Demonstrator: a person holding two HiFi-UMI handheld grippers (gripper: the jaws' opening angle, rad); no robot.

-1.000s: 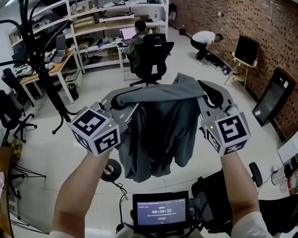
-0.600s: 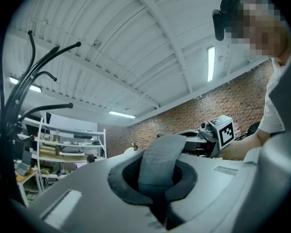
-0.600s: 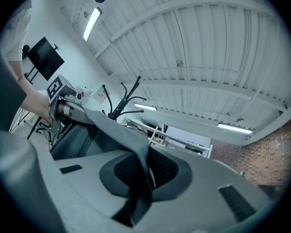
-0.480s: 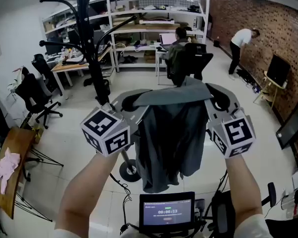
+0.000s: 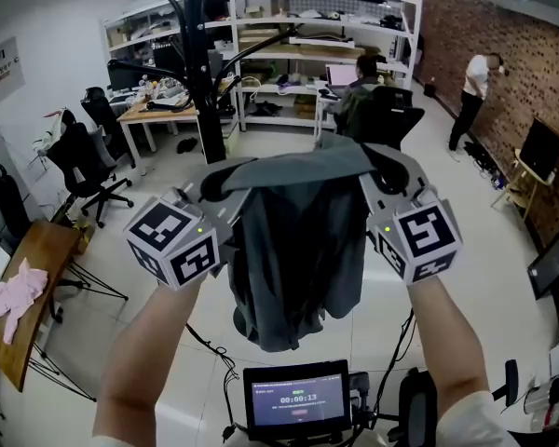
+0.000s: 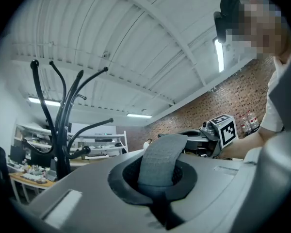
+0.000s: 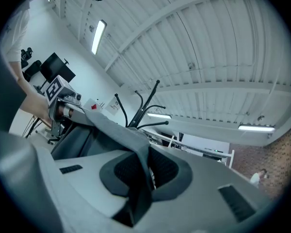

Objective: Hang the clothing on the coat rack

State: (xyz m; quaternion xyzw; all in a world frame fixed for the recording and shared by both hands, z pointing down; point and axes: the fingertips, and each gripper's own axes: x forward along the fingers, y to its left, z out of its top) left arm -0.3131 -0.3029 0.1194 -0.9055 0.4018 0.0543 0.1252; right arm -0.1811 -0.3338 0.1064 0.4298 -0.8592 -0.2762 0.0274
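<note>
A dark grey garment (image 5: 303, 250) hangs between my two grippers in the head view, its top edge stretched level. My left gripper (image 5: 222, 186) is shut on its left end, with a grey fabric strip (image 6: 160, 161) pinched between the jaws. My right gripper (image 5: 384, 177) is shut on its right end, where cloth (image 7: 131, 142) runs into the jaws. The black coat rack (image 5: 205, 73) stands just beyond the garment, a little left of centre. Its curved arms (image 6: 63, 101) rise ahead of the left gripper and show small in the right gripper view as hooks (image 7: 140, 108).
Black office chairs (image 5: 84, 161) stand at the left beside a wooden desk (image 5: 158, 115). White shelving (image 5: 298, 45) lines the back, with a seated person (image 5: 363, 91) at it. Another person (image 5: 473, 96) stands by the brick wall. A screen (image 5: 296, 400) sits below my arms.
The view has swung left and forward: the coat rack has come from the far left to just behind the garment. Both grippers still hold the garment stretched between them.
</note>
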